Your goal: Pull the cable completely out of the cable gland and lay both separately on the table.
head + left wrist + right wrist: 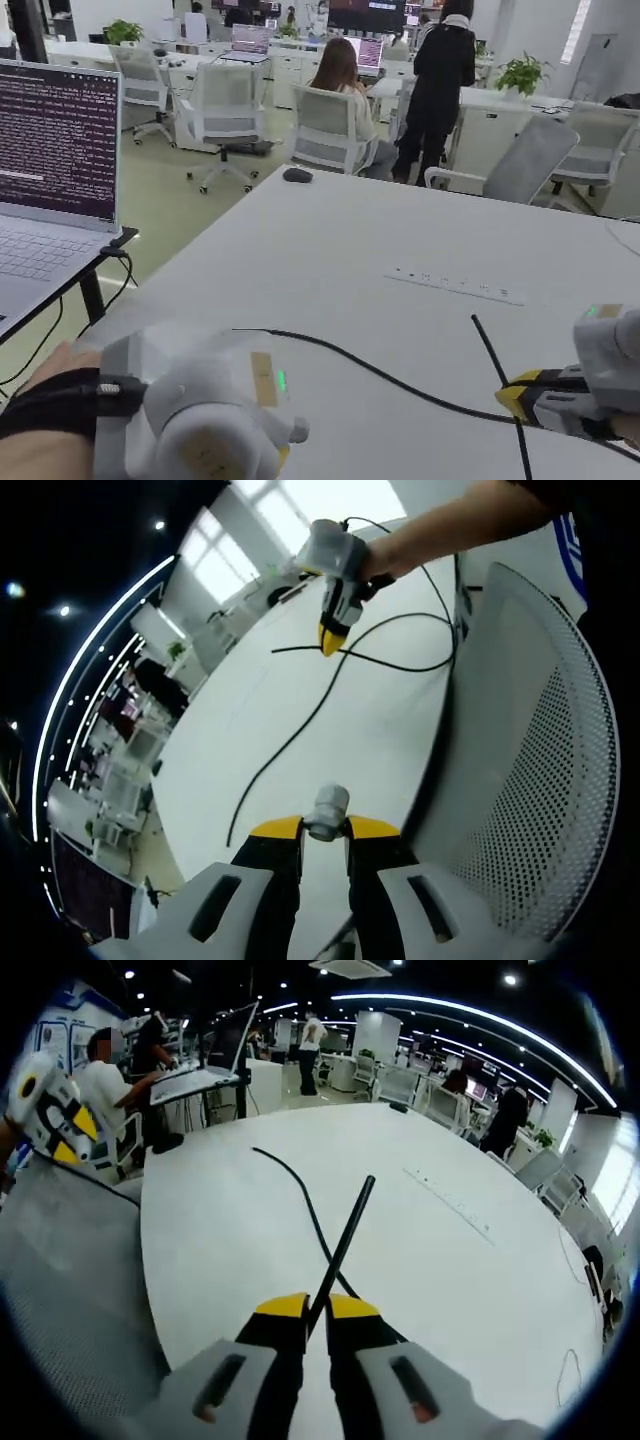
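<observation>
Left gripper view: left claw (325, 829) grips round grey gland (328, 808), right claw (331, 643) black cable (298, 723).

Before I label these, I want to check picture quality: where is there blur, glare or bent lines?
Head view: the left gripper, near the lens, looks soft; the cable is sharp. Left gripper view: the windows are blown out white and the table edge bows. Right gripper view: the ceiling light strip curves.

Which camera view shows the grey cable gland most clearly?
The left gripper view: the cable gland sits close, clamped by the left gripper at its yellow jaw tips. In the head view that gripper's body covers it; in the right gripper view it is too small to tell.
</observation>
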Action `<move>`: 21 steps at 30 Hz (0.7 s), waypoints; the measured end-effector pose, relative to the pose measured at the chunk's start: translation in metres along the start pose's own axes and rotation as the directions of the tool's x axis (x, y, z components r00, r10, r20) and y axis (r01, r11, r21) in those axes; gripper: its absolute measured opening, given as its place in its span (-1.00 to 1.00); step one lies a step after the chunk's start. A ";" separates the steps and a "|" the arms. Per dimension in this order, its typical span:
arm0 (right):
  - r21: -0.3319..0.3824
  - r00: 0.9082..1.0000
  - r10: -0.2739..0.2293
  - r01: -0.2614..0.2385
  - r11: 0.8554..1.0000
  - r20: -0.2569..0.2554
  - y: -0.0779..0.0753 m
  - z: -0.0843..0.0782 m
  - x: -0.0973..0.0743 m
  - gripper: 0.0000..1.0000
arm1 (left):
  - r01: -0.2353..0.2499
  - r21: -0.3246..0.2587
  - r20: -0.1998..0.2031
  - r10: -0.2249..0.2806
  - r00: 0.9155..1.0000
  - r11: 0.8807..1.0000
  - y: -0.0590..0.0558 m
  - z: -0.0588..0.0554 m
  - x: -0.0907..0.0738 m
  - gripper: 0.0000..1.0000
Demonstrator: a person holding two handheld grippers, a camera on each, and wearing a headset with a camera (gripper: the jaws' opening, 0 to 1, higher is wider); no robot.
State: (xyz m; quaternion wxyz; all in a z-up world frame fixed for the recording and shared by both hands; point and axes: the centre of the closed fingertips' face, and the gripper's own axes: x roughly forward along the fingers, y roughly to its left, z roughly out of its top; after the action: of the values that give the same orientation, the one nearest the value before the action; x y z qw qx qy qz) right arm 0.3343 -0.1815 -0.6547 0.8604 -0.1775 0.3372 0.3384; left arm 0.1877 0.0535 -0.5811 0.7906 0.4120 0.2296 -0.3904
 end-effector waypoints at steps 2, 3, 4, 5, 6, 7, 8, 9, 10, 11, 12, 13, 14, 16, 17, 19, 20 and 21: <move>0.021 0.999 -0.006 0.007 1.000 -0.050 -0.015 -0.013 0.017 -0.90 | -0.002 -0.028 -0.021 0.001 1.000 1.000 0.000 -0.007 -0.002 -0.66; 0.014 0.997 -0.009 0.010 1.000 -0.077 -0.022 -0.020 0.027 -0.90 | -0.005 -0.032 -0.029 0.004 1.000 0.999 0.001 -0.009 -0.003 -0.66; 0.017 0.996 -0.015 0.016 1.000 -0.091 -0.026 -0.023 0.032 -0.90 | -0.007 -0.035 -0.035 0.006 0.999 0.999 0.002 -0.011 -0.004 -0.66; 0.019 0.994 -0.015 0.017 1.000 -0.106 -0.030 -0.027 0.037 -0.89 | -0.004 -0.040 -0.039 0.003 0.999 0.999 0.001 -0.013 -0.005 -0.66; 0.031 0.991 -0.021 0.026 0.999 -0.135 -0.035 -0.033 0.043 -0.89 | -0.001 -0.052 -0.042 -0.001 0.999 0.999 0.001 -0.015 -0.006 -0.66; 0.040 0.989 -0.023 0.029 0.999 -0.147 -0.039 -0.037 0.049 -0.89 | -0.002 -0.057 -0.046 -0.001 0.999 0.998 0.001 -0.017 -0.006 -0.66; 0.045 0.987 -0.021 0.028 0.999 -0.156 -0.042 -0.040 0.052 -0.89 | 0.001 -0.064 -0.054 -0.005 0.999 0.998 0.000 -0.019 -0.006 -0.66; 0.068 0.983 -0.025 0.038 0.997 -0.179 -0.044 -0.046 0.054 -0.88 | 0.004 -0.068 -0.063 -0.008 0.998 0.998 0.000 -0.022 -0.006 -0.66; 0.074 0.982 -0.026 0.040 0.996 -0.186 -0.045 -0.048 0.054 -0.86 | 0.002 -0.068 -0.069 -0.007 0.998 0.998 0.000 -0.023 -0.006 -0.66; 0.091 0.978 -0.030 0.050 0.995 -0.208 -0.047 -0.053 0.055 -0.83 | 0.003 -0.069 -0.073 -0.008 0.997 0.998 0.000 -0.024 -0.005 -0.66; 0.106 0.973 -0.039 0.065 0.992 -0.229 -0.046 -0.057 0.052 -0.80 | 0.006 -0.071 -0.077 -0.012 0.997 0.997 0.001 -0.025 -0.005 -0.66; 0.097 0.975 -0.038 0.061 0.993 -0.221 -0.044 -0.057 0.052 -0.73 | 0.007 -0.071 -0.078 -0.013 0.997 0.997 0.001 -0.025 -0.004 -0.66; 0.095 0.975 -0.038 0.060 0.994 -0.220 -0.041 -0.059 0.049 -0.67 | 0.009 -0.071 -0.078 -0.015 0.997 0.997 0.002 -0.024 -0.003 -0.66; 0.093 0.972 -0.033 0.056 0.994 -0.232 -0.036 -0.065 0.044 -0.51 | 0.012 -0.063 -0.077 -0.016 0.997 0.998 0.003 -0.022 -0.001 -0.66; 0.094 0.971 -0.030 0.053 0.994 -0.237 -0.033 -0.067 0.037 -0.47 | 0.013 -0.055 -0.073 -0.017 0.997 0.998 0.005 -0.018 0.001 -0.66; 0.134 0.982 0.021 0.004 0.991 -0.187 -0.019 -0.061 0.025 -0.48 | 0.019 -0.044 -0.056 -0.021 0.998 0.999 0.008 -0.011 0.003 -0.66; 0.140 0.985 0.032 -0.009 0.990 -0.169 -0.015 -0.058 0.019 -0.49 | 0.024 -0.038 -0.046 -0.026 0.999 0.999 0.008 -0.007 0.004 -0.66; 0.134 0.986 0.039 -0.018 0.991 -0.162 -0.011 -0.057 0.009 -0.50 | 0.033 -0.032 -0.025 -0.033 0.999 0.999 0.009 0.000 0.005 -0.66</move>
State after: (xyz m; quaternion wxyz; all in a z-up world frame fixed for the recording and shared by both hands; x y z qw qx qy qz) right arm 0.3207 -0.2153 -0.7008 0.8347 -0.1425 0.4310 0.3118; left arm 0.1980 0.0550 -0.5802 0.7875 0.4006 0.2524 -0.3945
